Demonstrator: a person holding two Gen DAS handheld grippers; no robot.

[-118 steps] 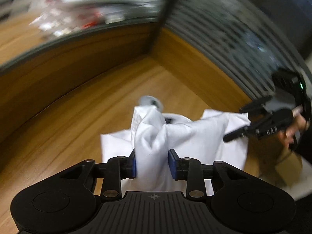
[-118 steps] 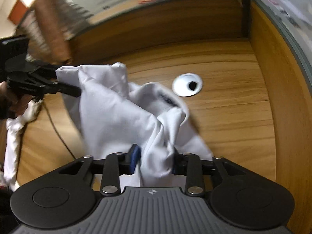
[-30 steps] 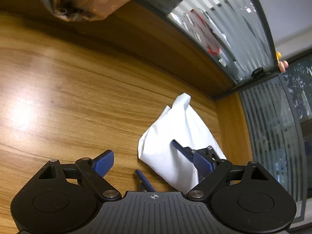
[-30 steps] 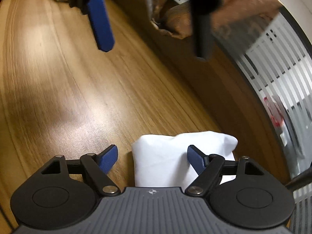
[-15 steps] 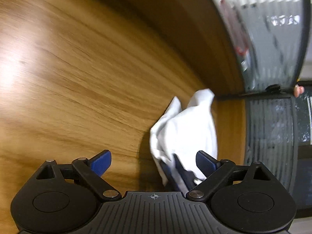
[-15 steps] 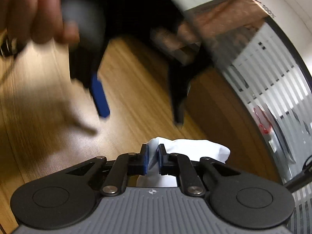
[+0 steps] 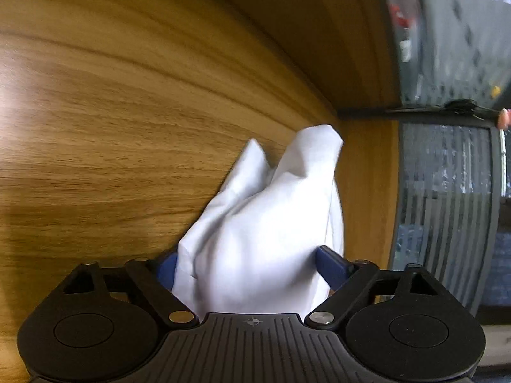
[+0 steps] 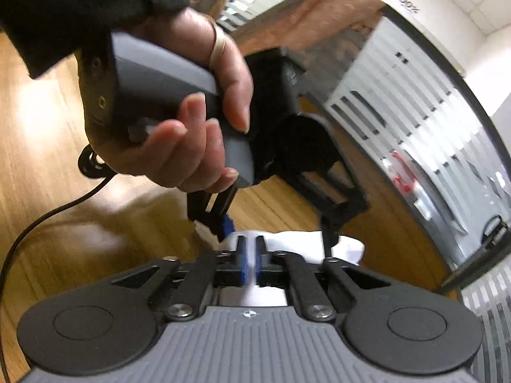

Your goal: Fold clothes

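1. Between the blue pads of the left gripper (image 7: 246, 265) sat one white garment (image 7: 268, 223), bunched into a peaked heap on the table; the jaws stood wide on either side of it and were closing, and whether the pads already pressed the cloth could not be told.
2. Two grippers were in view. The right gripper (image 8: 250, 255) was clamped on a fold of the same garment (image 8: 348, 244), its pads nearly meeting with white cloth pinched between them.
3. Just ahead of the right gripper, one hand (image 8: 191, 121) in a dark sleeve (image 8: 80, 3) wrapped the grey handle of the left gripper (image 8: 274, 226), which angled down onto the cloth; a ring sat on one finger.
4. One black cable (image 8: 41, 220) trailed across the wood to the right gripper's left.
5. Under everything lay a wood-grain table (image 7: 111, 111) with a raised wooden edge, and beyond it striped frosted glass panels (image 8: 415, 95).
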